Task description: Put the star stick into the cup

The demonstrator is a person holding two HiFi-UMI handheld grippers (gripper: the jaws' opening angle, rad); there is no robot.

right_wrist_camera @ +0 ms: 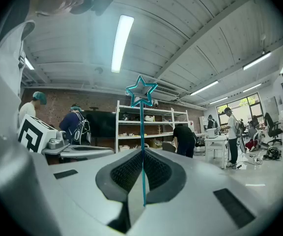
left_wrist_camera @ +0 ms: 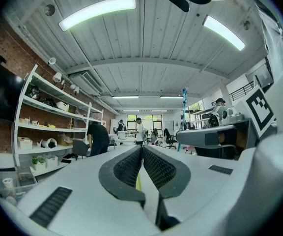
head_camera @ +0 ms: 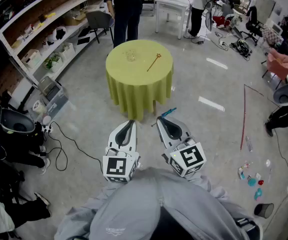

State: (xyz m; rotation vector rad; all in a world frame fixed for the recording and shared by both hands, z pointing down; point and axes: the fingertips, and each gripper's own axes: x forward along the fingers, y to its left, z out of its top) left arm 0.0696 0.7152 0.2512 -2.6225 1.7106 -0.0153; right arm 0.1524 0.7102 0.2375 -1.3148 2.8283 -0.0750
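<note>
Right gripper (right_wrist_camera: pixel 142 160) was clamped low on the shaft of the teal star stick (right_wrist_camera: pixel 142 127), well short of the tabletop (head_camera: pixel 136 75). The cup (head_camera: pixel 130 56) stood on that tabletop. Left gripper (left_wrist_camera: pixel 141 154) had its jaws together, empty. The stick was judged light, thin and slippery; a shaft grip suits it.

Pinched between the closed jaws of the right gripper (head_camera: pixel 161 121): a teal star stick (right_wrist_camera: pixel 142 141), with a thin shaft and an outlined five-point star at the tip, the star end jutting out past the jaws. Flat on the round table (head_camera: pixel 134 86) with its yellow-green cloth: a gold star stick (head_camera: pixel 154 62), lying diagonally, star end toward the far right. On the same tabletop, a small clear cup (head_camera: pixel 130 57), upright, left of the gold star stick and apart from it.
</note>
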